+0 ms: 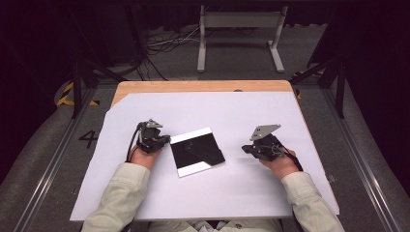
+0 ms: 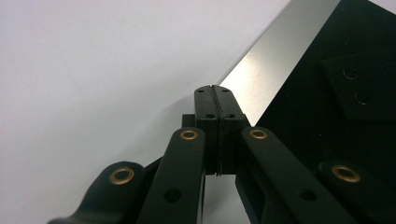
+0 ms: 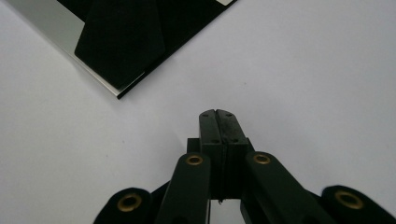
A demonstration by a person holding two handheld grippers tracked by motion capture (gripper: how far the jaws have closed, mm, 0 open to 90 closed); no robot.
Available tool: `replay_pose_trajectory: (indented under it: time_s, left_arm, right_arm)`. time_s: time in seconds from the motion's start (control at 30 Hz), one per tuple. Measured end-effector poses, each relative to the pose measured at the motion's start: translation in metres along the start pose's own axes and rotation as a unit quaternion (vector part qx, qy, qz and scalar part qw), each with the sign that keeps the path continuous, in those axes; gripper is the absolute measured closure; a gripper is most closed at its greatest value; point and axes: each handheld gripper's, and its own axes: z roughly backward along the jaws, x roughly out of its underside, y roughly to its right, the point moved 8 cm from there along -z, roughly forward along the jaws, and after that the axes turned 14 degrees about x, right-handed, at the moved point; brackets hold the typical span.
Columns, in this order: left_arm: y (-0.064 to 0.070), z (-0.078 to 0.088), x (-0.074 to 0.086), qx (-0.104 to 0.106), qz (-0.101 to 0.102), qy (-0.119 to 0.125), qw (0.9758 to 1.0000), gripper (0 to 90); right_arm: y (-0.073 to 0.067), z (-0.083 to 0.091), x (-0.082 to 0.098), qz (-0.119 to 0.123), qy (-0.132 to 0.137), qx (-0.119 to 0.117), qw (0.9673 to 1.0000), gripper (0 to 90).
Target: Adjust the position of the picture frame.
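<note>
The person's pale sleeves (image 1: 126, 186) are reaching in from the near edge of the table (image 1: 193, 86), each hand carrying a gripper over the white sheet (image 1: 232, 111). The left gripper (image 2: 215, 89) is sitting just beside the left edge of the black board (image 1: 197, 151), its jaws pressed together with nothing between them. The right gripper (image 3: 216, 112) is resting well to the right of the board, jaws likewise together and empty. The board is lying flat near the middle of the sheet, turned at an angle, with pale strips along two edges and a darker piece (image 2: 363, 86) lying on it. Closed jaws are likely to push the flat board rather than catch it, so it could be skidding across the smooth sheet, and the piece on top could be slipping off if an edge is being levered up.
</note>
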Motion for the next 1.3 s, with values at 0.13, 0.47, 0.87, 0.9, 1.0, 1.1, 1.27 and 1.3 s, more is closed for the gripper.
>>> replay_pose_trajectory:
  time_s: [0.13,0.47,0.87,0.9,1.0,1.1,1.27,1.3]
  left_arm:
    - [0.002,-0.010,-0.009,0.006,-0.013,-0.003,0.9999,90.0]
    - [0.009,-0.027,-0.022,0.025,-0.029,0.003,0.9993,90.0]
    - [0.015,-0.033,-0.029,0.039,-0.049,0.010,0.9980,90.0]
    - [0.016,-0.032,-0.029,0.037,-0.052,0.012,0.9979,90.0]
    - [0.020,-0.027,-0.032,0.034,-0.064,0.016,0.9973,90.0]
    - [0.022,-0.024,-0.033,0.036,-0.070,0.019,0.9967,90.0]
    - [0.029,-0.014,-0.035,0.060,-0.093,0.031,0.9933,90.0]
    - [0.031,-0.012,-0.034,0.063,-0.105,0.026,0.9922,90.0]
  right_arm:
    - [0.003,0.006,0.007,-0.008,-0.002,0.005,0.9999,90.0]
    - [0.011,0.017,0.018,-0.031,0.001,0.014,0.9994,90.0]
    - [0.011,0.015,0.015,-0.033,0.006,0.007,0.9994,90.0]
    - [0.011,0.015,0.015,-0.035,0.006,0.007,0.9994,90.0]
    - [0.012,0.015,0.014,-0.040,0.007,0.006,0.9992,90.0]
    - [0.012,0.016,0.013,-0.042,0.009,0.005,0.9991,90.0]
    - [0.011,0.018,0.011,-0.045,0.013,0.001,0.9989,90.0]
    - [0.011,0.019,0.011,-0.044,0.014,0.000,0.9989,90.0]
